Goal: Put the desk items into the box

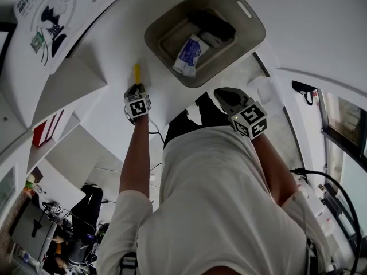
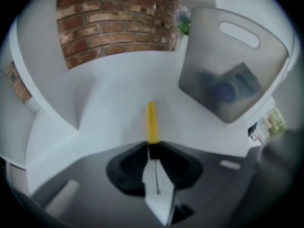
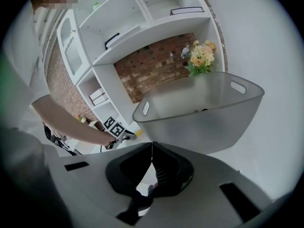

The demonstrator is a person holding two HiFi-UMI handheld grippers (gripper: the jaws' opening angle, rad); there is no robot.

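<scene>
The grey see-through box [image 1: 157, 28] stands on the white desk at the top middle; a white and blue packet [image 1: 189, 54] and a black item [image 1: 213, 27] lie inside. Left of it, my left gripper [image 1: 136, 88] is shut on a yellow pen [image 1: 137, 73] that points away from me over the desk. In the left gripper view the pen [image 2: 152, 121] juts out from the closed jaw tips [image 2: 152, 145], with the box [image 2: 237, 61] up to the right. My right gripper [image 1: 225, 94] hangs just before the box's near wall, shut and empty; its jaws [image 3: 152, 146] face the box [image 3: 204, 122].
White shelving [image 3: 142, 27] and a brick wall [image 2: 114, 18] stand behind the desk, with flowers [image 3: 200, 58] beyond the box. A white object [image 1: 267, 92] lies right of my right gripper. Black cables [image 1: 338, 199] run at the right. The person's white shirt [image 1: 229, 211] fills the lower head view.
</scene>
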